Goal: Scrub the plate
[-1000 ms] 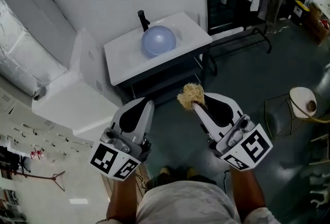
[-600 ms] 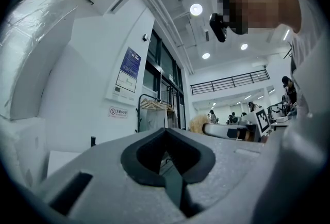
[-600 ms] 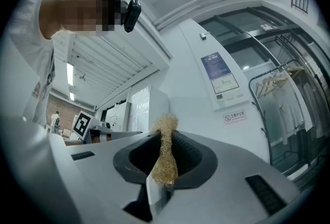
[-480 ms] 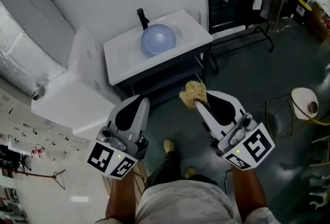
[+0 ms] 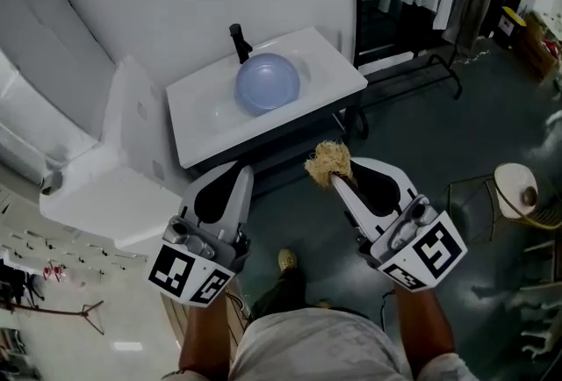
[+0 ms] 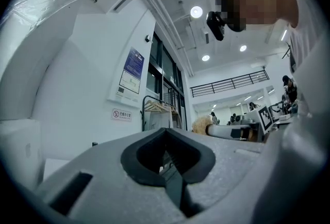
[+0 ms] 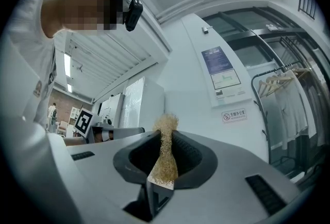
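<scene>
Right gripper (image 5: 338, 181): jaws clamped on a straw-coloured scrub pad (image 5: 327, 161). Left gripper (image 5: 235, 175): jaws closed, empty. Blue plate (image 5: 267, 82): inside the white sink (image 5: 329, 72). Both grippers: near side of sink, well apart from it.

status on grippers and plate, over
Left gripper shut, empty. Right gripper shut on scrubber. Plate in sink ahead, not yet reached. No obstruction seen.

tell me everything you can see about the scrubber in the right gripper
The scrubber is a tan, coarse, fibrous wad, like loofah. The right gripper is shut on its lower part, squeezing it flat; a frayed tuft sticks out beyond the tips. It hangs in the air, short of the sink, touching nothing else.
</scene>
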`<act>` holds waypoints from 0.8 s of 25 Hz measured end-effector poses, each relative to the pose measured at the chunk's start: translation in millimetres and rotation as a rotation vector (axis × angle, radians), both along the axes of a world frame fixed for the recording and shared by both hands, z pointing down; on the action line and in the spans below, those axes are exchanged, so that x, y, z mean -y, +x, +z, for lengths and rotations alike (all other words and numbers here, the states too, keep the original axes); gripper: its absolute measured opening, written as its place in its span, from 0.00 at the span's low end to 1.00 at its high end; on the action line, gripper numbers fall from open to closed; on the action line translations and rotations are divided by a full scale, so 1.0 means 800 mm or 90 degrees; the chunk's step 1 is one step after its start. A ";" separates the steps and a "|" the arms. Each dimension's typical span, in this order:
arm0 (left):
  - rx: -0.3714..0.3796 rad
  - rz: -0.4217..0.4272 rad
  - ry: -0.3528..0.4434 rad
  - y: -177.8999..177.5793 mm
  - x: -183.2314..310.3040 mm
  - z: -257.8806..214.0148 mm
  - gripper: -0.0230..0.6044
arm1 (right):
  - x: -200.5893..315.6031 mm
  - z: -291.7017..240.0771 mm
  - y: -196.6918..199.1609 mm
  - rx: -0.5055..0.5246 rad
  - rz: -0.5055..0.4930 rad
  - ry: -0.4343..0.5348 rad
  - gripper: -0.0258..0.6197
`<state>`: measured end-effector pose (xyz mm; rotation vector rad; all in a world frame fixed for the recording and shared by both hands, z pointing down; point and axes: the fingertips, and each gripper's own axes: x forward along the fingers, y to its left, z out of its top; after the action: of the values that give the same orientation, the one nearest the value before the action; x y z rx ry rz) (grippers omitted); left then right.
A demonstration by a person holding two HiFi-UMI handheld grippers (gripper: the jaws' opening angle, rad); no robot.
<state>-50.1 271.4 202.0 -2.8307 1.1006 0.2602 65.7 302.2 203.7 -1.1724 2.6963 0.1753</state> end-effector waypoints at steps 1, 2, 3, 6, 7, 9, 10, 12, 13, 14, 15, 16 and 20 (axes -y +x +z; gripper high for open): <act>0.002 0.000 0.002 -0.003 0.013 0.000 0.06 | 0.013 0.000 -0.003 -0.002 0.001 -0.001 0.13; 0.004 -0.001 0.004 -0.006 0.027 0.000 0.06 | 0.027 0.000 -0.006 -0.004 0.002 -0.003 0.13; 0.005 0.000 0.005 -0.009 0.042 0.000 0.06 | 0.041 0.001 -0.009 -0.005 0.004 -0.005 0.13; 0.007 0.004 0.002 -0.020 0.085 0.004 0.06 | 0.083 0.004 -0.020 -0.008 0.011 -0.011 0.13; 0.008 0.006 0.000 -0.024 0.100 0.005 0.06 | 0.098 0.004 -0.023 -0.008 0.015 -0.013 0.13; 0.010 0.010 -0.003 -0.034 0.130 0.007 0.06 | 0.127 0.004 -0.031 -0.008 0.023 -0.017 0.13; 0.010 0.011 -0.004 -0.040 0.145 0.007 0.06 | 0.141 0.003 -0.035 -0.008 0.027 -0.018 0.13; 0.007 0.013 -0.006 -0.051 0.174 0.007 0.06 | 0.168 0.003 -0.044 -0.009 0.035 -0.021 0.13; 0.006 0.014 -0.007 -0.057 0.187 0.007 0.06 | 0.181 0.003 -0.049 -0.010 0.038 -0.022 0.13; 0.005 0.016 -0.008 -0.062 0.200 0.008 0.06 | 0.194 0.004 -0.054 -0.012 0.041 -0.024 0.13; 0.004 0.018 -0.009 -0.066 0.212 0.009 0.06 | 0.205 0.005 -0.059 -0.014 0.043 -0.025 0.13; 0.003 0.020 -0.010 -0.071 0.224 0.011 0.06 | 0.215 0.007 -0.064 -0.016 0.045 -0.026 0.13; -0.002 0.025 -0.011 -0.082 0.258 0.015 0.06 | 0.244 0.011 -0.080 -0.026 0.049 -0.031 0.13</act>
<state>-115.9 64.9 213.8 -2.8709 1.0544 0.2588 1.9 106.9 212.8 -1.3023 2.7063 0.1463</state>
